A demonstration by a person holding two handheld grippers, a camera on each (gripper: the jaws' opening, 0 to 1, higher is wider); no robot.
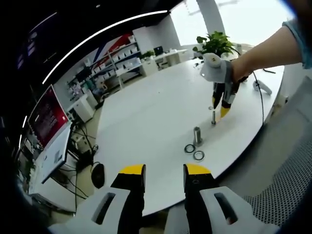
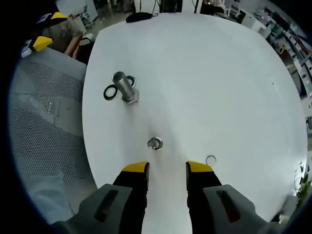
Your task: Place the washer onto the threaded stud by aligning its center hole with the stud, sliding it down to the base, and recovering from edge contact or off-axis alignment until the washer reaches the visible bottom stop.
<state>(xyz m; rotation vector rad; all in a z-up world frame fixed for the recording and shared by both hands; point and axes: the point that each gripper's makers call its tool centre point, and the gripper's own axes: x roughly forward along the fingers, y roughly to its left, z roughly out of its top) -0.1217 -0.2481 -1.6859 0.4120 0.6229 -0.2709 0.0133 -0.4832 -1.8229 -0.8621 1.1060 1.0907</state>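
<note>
Fingers (image 2: 139,168) apart, empty — stud (image 2: 155,143), washer (image 2: 210,160) on table (image 2: 219,87).

Shiny metal threaded stud (image 2: 155,143) and washer (image 2: 210,160) on a smooth, matt white table (image 2: 204,78).

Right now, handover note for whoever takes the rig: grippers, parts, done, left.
Left gripper: open, empty, held back off the table edge.
Right gripper: open, empty, hovering just short of the small stud.
Parts: a small washer lies flat on the table by the right gripper's tip, apart from the small stud. Larger threaded stud stands upright with two rings lying at its base.
Done: cannot tell whether any washer sits on the small stud.
Left: probably pick the small washer, centre its hole on the stud, slide down to the stop.
</note>
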